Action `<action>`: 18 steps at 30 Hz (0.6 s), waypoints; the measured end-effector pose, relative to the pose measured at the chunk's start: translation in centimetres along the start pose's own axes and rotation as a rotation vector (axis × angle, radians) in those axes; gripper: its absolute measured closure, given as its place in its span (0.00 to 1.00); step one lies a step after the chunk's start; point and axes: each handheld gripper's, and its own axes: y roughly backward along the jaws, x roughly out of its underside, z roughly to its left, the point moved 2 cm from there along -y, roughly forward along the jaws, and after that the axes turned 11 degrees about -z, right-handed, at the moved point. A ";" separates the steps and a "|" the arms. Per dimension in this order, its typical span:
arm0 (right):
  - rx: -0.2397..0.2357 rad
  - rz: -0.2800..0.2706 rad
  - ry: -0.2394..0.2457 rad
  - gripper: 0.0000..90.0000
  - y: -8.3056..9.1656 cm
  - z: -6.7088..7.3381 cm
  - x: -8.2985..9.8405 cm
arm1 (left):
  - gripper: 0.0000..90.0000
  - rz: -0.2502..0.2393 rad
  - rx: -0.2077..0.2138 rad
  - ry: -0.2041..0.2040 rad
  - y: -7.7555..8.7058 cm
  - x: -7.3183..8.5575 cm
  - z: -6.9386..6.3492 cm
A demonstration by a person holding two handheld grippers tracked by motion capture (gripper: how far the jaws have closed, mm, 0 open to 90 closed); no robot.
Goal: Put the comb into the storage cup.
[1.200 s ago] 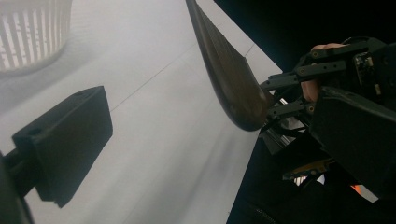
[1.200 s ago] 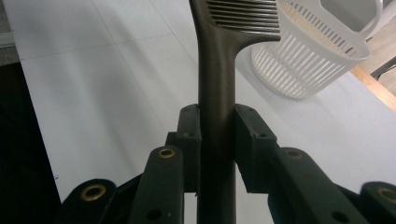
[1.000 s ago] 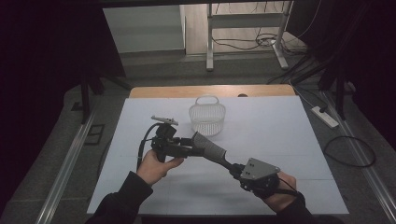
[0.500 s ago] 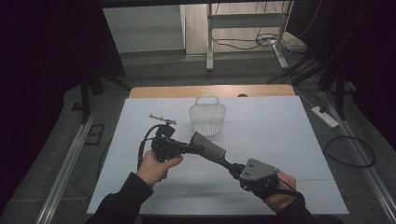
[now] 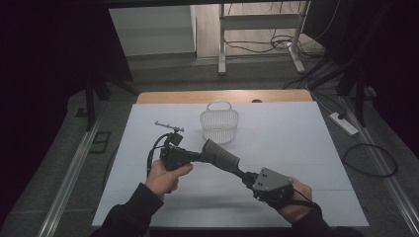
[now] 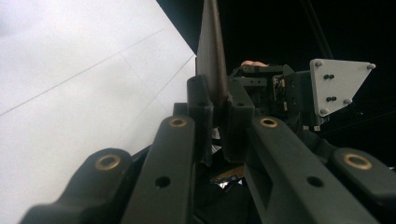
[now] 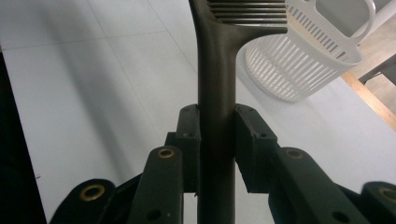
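Observation:
A dark slotted spatula (image 5: 222, 155) hangs over the white table (image 5: 306, 143), held between both grippers. My left gripper (image 5: 200, 156) has just been closing and is now shut on the spatula's blade. In the left gripper view its pads (image 6: 201, 112) pinch the thin blade (image 6: 212, 65), seen edge-on. My right gripper (image 5: 245, 176) is shut on the spatula's handle. In the right gripper view the handle (image 7: 215, 84) runs straight up between the pads (image 7: 189, 135) to the slotted head (image 7: 247, 14).
A white slotted basket (image 5: 219, 123) with a loop handle stands upright behind the spatula; in the right gripper view the basket (image 7: 299, 60) is at the upper right. A wooden strip (image 5: 222, 96) edges the table's back. A power strip (image 5: 343, 123) and cables lie on the floor at right.
The left gripper's jaws have closed onto the spatula's blade. Both hands and the spatula have stayed in place.

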 end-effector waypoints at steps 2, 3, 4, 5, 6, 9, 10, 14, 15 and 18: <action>0.001 -0.003 -0.007 0.79 0.0 0.0 0.0 | 0.93 -0.001 0.000 -0.006 0.0 0.0 -0.1; -0.001 -0.002 -0.017 0.79 0.0 -0.1 0.0 | 0.93 0.000 -0.003 -0.014 0.0 -0.1 -0.2; -0.002 -0.004 -0.027 0.78 0.0 -0.1 -0.1 | 0.93 -0.003 -0.004 -0.018 0.0 -0.1 -0.2; -0.002 -0.004 -0.027 0.78 0.0 -0.1 -0.1 | 0.93 -0.003 -0.004 -0.018 0.0 -0.1 -0.2; -0.005 -0.008 -0.039 0.75 0.0 -0.1 -0.1 | 0.93 -0.002 -0.009 -0.028 0.0 -0.2 -0.3; -0.010 -0.009 -0.049 0.71 0.0 -0.1 -0.2 | 0.93 0.000 -0.012 -0.037 -0.1 -0.2 -0.5; -0.011 -0.009 -0.050 0.70 0.0 -0.1 -0.2 | 0.93 0.002 -0.014 -0.048 -0.1 -0.3 -0.6; -0.022 -0.009 -0.057 0.65 0.0 -0.1 -0.1 | 0.93 0.008 -0.029 -0.078 -0.1 -0.5 -0.9; -0.022 -0.008 -0.059 0.63 0.0 -0.1 -0.1 | 0.93 0.013 -0.033 -0.087 0.0 -0.6 -1.0; -0.024 -0.006 -0.073 0.59 0.0 -0.2 -0.1 | 0.93 0.011 -0.047 -0.100 0.1 -0.7 -1.2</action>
